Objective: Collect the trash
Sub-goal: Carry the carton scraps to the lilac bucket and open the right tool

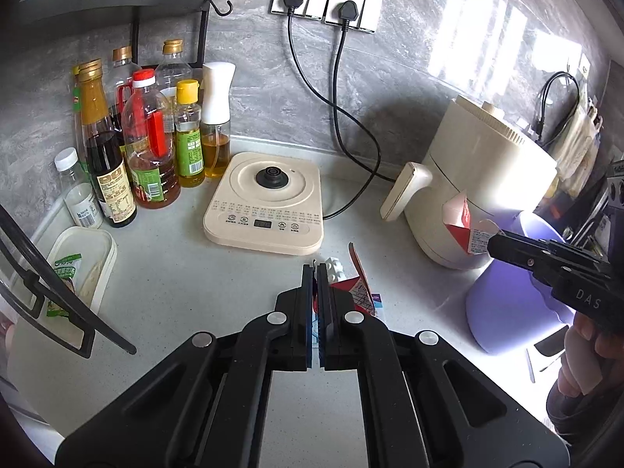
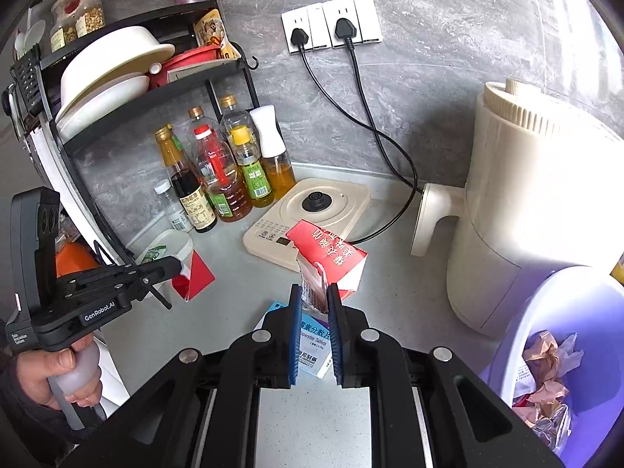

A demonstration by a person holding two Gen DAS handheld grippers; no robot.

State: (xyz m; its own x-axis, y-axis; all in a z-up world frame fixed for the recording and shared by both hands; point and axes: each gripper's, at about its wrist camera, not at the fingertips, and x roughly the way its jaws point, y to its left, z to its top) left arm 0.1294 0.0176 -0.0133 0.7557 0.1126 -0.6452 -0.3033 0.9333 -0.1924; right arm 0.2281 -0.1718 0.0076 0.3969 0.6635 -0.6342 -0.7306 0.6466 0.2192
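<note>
1. Left gripper, lower centre, is clamped on a red paper scrap.
2. Right gripper pinches a red carton above the counter.
3. Purple bin, lower right, holds crumpled paper.

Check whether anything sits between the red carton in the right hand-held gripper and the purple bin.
Nothing visible blocks it. The right hand-held gripper holds the red carton above the counter; the purple bin stands open to its right, beside the cream appliance.

Bright daylight from right, wall glare, fisheye-warped dark edges.
</note>
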